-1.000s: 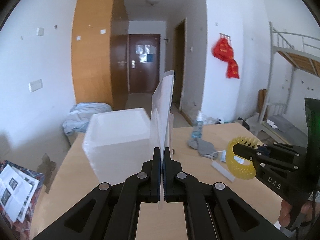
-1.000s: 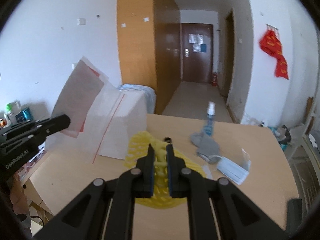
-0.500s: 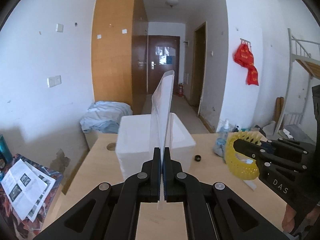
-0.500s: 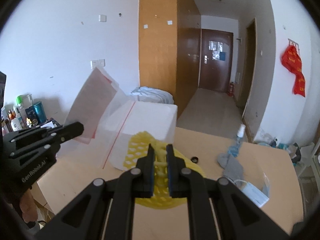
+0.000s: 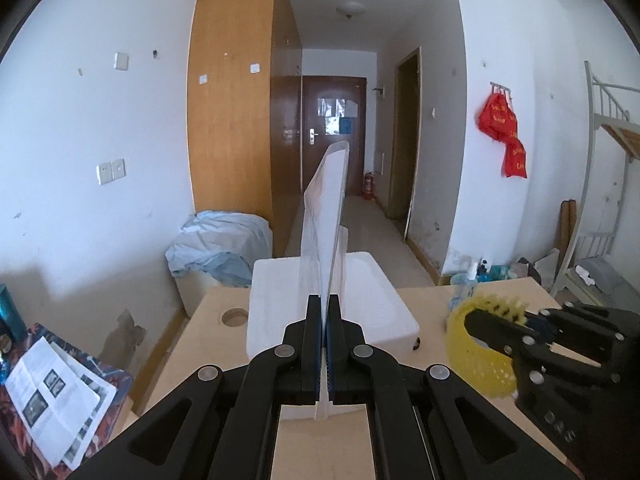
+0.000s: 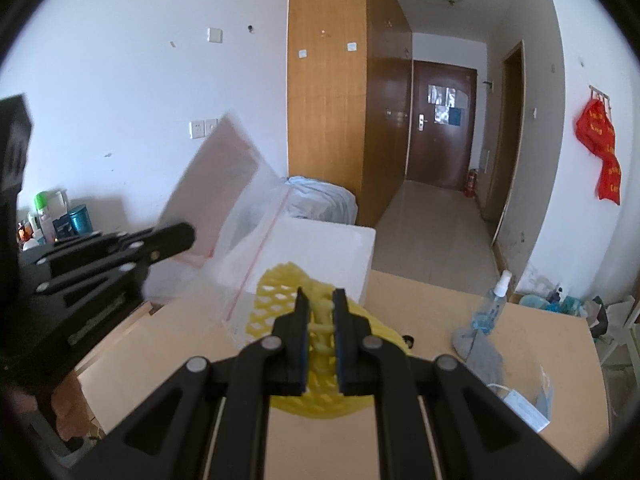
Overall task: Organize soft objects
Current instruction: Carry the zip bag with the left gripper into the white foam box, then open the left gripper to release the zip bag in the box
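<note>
My left hand-held gripper (image 5: 324,300) pinches a clear zip bag (image 5: 326,216), edge-on here; the right wrist view shows its broad face and red seal line. My right hand-held gripper (image 6: 320,296) clamps yellow foam netting (image 6: 280,284) above the tabletop (image 6: 420,300), before the white foam box (image 6: 320,248).

A dorm-style living room, it seems: a metal bunk bed (image 5: 612,128) with ladder stands at the right, a tall wooden wardrobe (image 5: 232,112) lines the corridor to a brown door (image 5: 334,128), red bags (image 5: 502,128) hang on a wall hook, and bedding (image 5: 218,240) lies heaped beyond the wooden desk (image 5: 192,344).
</note>
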`<state>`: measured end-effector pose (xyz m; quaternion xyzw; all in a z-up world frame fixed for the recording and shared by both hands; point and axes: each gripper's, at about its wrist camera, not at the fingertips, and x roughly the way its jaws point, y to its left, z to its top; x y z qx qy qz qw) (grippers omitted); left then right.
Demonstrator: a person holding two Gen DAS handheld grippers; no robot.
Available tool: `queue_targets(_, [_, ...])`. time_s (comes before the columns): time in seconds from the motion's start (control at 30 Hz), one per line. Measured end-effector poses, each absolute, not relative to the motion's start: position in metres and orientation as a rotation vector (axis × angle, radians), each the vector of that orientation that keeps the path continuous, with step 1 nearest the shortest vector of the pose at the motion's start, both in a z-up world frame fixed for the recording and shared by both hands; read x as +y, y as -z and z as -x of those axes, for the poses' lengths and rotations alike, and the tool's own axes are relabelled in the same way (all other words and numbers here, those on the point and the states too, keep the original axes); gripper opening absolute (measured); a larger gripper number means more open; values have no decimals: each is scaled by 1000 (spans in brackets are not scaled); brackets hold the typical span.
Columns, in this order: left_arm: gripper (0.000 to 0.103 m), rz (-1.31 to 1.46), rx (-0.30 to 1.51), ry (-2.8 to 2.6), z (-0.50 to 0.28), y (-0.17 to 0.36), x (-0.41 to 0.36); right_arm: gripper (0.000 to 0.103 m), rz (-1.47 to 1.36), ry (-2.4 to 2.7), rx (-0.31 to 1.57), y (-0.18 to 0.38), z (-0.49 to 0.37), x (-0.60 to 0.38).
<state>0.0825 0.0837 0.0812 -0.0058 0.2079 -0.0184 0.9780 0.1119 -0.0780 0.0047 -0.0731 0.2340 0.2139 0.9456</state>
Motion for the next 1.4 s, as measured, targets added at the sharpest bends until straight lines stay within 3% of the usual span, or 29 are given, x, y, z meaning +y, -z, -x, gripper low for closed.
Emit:
queue_targets(0.5, [1,19,428,32,-167,-76,92,13,146,-430,483,-6,-133,-68])
queue_targets(1.07, [4,51,531,41,-206,-41,99,13,148,-412,508,-3,-143,-68])
queue_targets(1.13, [11,31,531,34,-205,-39,97,13,145,-411,511,-3,-144,-69])
queue_targets(1.23, [50,22,512,13,-200,-40,97,13,140,-410,513,-4,-144,-70])
queue_targets(1.27, [70,22,492,12,-196,-42,98,13,140,-409,513,-4,-144,-70])
queue_targets(1.3, [80,21,464,3,-192,-45,99,13,139,-410,512,-4,-144,-70])
queue_targets(1.4, [83,37,397,-19,-178,-54,105,13,142,-410,511,-4,-146,-69])
